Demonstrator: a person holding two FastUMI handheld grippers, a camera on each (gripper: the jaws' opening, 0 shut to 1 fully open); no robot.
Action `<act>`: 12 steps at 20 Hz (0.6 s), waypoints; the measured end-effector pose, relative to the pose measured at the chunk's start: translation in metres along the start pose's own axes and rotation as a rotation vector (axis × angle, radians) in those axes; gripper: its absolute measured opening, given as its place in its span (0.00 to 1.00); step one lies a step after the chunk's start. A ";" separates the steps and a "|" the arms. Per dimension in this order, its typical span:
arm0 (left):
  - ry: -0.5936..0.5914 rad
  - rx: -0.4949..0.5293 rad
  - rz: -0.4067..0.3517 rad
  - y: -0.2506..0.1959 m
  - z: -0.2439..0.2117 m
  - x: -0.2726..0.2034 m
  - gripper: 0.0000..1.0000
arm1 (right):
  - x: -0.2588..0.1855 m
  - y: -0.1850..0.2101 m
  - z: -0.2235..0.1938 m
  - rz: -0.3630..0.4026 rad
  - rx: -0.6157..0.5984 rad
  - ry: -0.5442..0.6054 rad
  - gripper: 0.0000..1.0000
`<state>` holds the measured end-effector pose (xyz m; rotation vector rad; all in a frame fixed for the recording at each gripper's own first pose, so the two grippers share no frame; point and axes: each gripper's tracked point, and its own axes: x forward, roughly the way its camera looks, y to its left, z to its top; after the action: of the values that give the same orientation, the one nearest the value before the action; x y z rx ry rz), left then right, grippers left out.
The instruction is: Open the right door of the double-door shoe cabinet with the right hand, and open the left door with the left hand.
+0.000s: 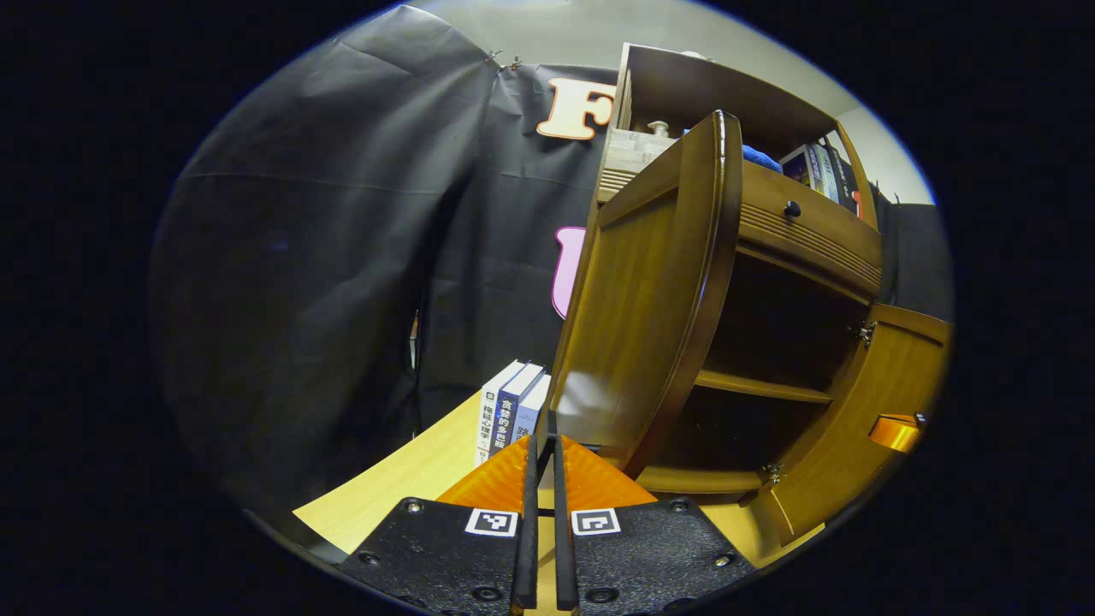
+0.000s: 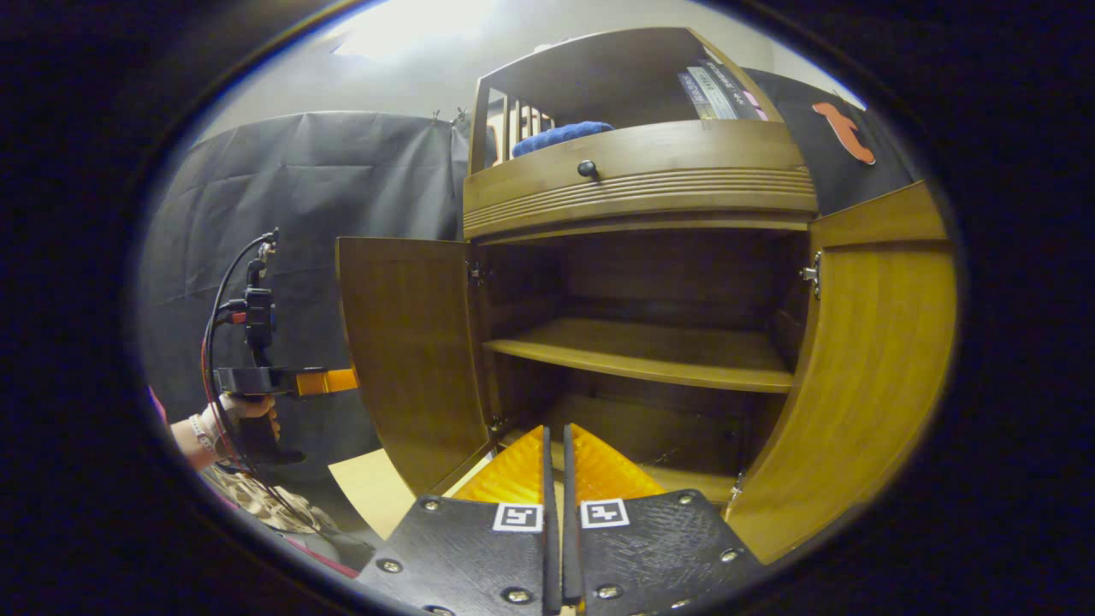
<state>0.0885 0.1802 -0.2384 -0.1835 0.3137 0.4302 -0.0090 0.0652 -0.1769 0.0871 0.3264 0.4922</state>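
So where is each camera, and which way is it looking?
Left gripper view: rides the left gripper, fingers together, facing the open left door from beside it.
Right gripper view: rides the right gripper, fingers together, facing the cabinet's inner shelf; a hand holds the left gripper at left.
Shared: both doors, drawer knob.

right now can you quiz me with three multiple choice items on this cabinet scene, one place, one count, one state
1. Where does the blue cloth lie?
A. on the cabinet's top shelf, above the drawer
B. on the inner shelf
C. on the table

2. How many knobs show on the drawer front?
A. none
B. one
C. three

3. How do the two doors stand?
A. both shut
B. one open
C. both open

Answers: A, it sits behind the drawer's top edge; B, a single dark knob; C, the left door and right door are swung out, baring the inner shelf.
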 end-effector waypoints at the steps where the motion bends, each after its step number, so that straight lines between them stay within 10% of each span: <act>1: -0.002 0.003 0.007 0.004 0.001 0.000 0.09 | 0.002 0.001 0.000 0.002 -0.002 0.003 0.02; 12: -0.020 0.040 -0.002 0.016 0.004 -0.002 0.06 | 0.016 0.005 -0.009 0.009 -0.020 0.025 0.02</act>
<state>0.0807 0.1951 -0.2355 -0.1400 0.3028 0.4234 -0.0014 0.0777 -0.1896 0.0632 0.3451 0.5056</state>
